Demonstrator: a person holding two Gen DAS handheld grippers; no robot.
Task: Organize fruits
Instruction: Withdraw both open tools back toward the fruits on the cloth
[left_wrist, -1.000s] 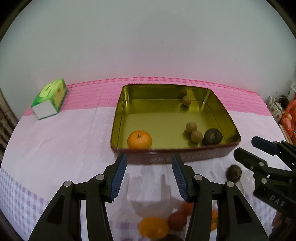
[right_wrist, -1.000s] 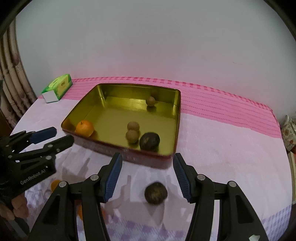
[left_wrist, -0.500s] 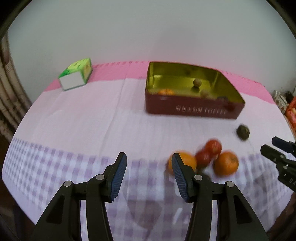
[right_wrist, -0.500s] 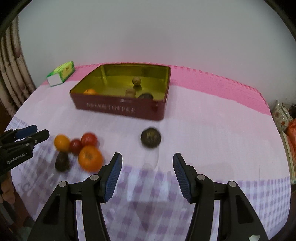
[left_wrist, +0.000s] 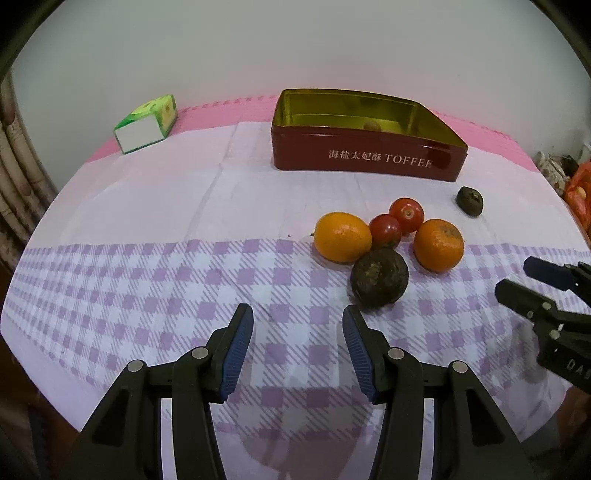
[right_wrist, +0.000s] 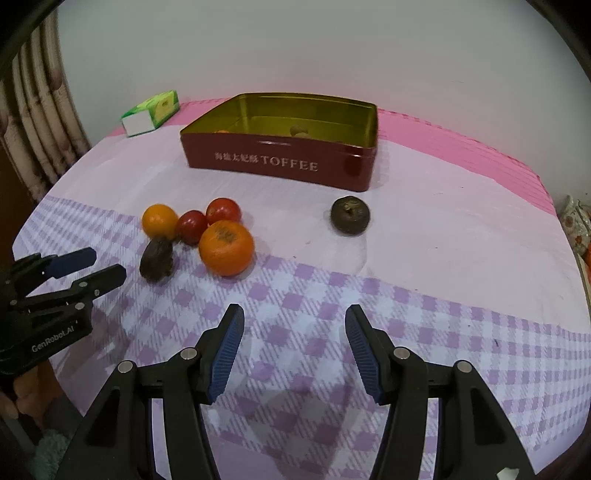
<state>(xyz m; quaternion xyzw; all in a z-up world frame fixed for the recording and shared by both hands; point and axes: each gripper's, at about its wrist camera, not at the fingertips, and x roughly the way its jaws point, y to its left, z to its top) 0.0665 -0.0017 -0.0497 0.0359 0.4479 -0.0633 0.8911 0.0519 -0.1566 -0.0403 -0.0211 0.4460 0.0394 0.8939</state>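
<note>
A red toffee tin (left_wrist: 369, 155) with a gold inside stands at the far side of the table, also in the right wrist view (right_wrist: 280, 162); small fruits lie in it. In front lies a cluster: two oranges (left_wrist: 343, 236) (left_wrist: 439, 244), two tomatoes (left_wrist: 406, 209) (left_wrist: 384, 229) and a dark brown fruit (left_wrist: 378, 277). Another dark fruit (right_wrist: 349, 215) lies alone to the right. My left gripper (left_wrist: 297, 328) is open and empty, just near of the cluster. My right gripper (right_wrist: 293, 328) is open and empty, over the checked cloth.
A green and white box (left_wrist: 146, 123) lies at the back left on the pink cloth. A curtain (right_wrist: 40, 122) hangs left of the table. Bags and clutter (left_wrist: 569, 177) sit past the right edge. The table's front edge is close below both grippers.
Both grippers have pulled back from above the tin toward the table's front edge and dropped lower. The fruit cluster now lies ahead of them. Both stay open and empty.
</note>
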